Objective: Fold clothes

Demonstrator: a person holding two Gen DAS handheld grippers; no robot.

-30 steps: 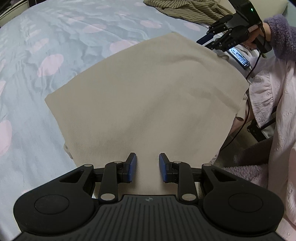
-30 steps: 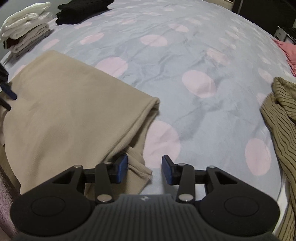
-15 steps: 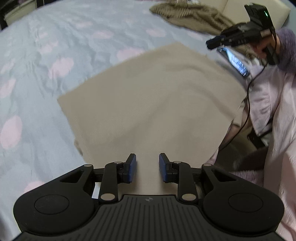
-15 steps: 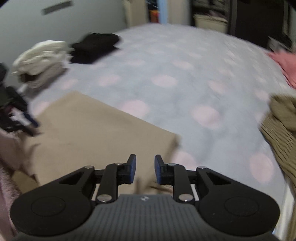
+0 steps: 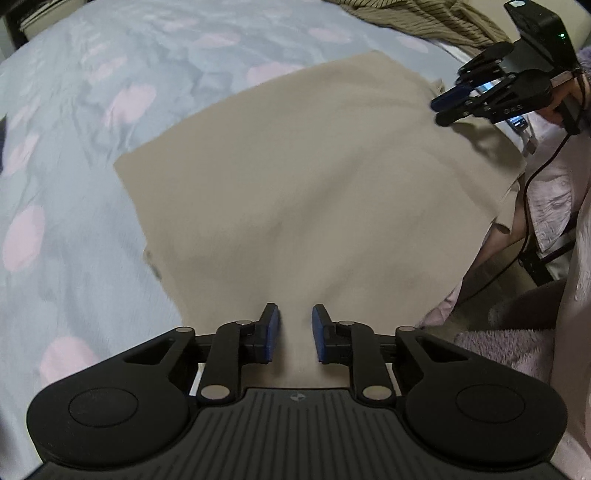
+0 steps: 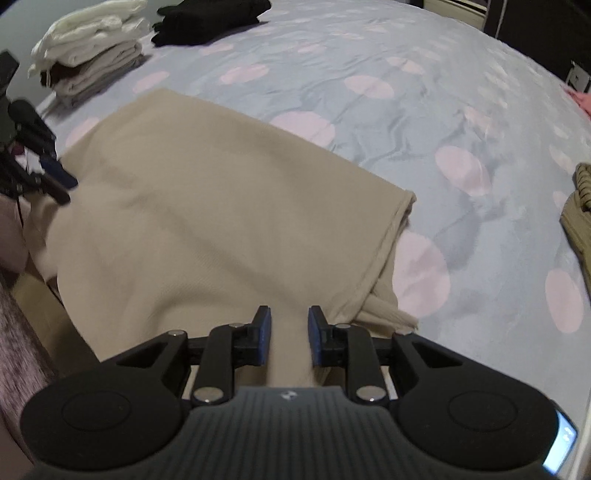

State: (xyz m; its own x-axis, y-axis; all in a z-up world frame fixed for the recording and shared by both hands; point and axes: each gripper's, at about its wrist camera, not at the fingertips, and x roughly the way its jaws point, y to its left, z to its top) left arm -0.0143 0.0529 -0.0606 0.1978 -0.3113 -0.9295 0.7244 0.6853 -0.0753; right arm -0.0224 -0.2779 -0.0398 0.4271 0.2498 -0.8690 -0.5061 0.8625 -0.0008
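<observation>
We see the beige garment [image 5: 314,177], a smooth fine-knit cloth folded into a broad flat panel, lying on the near part of the bed with one side hanging over the bed's edge. Our left gripper [image 5: 294,338] has just been closing; its blue pads stand narrow with a ridge of the beige cloth between them, though we cannot tell whether they press on it. Our right gripper [image 6: 287,334] has also just narrowed, a raised fold of the same cloth running up between its pads, grip equally unclear. The bedsheet [image 6: 424,122] is soft grey-blue with pale pink dots, lightly wrinkled. A stack of folded clothes [image 6: 92,62], white over taupe, sits beyond, beside a black folded garment [image 6: 210,20]. A ribbed olive striped garment [image 5: 424,14] lies crumpled farther off.
</observation>
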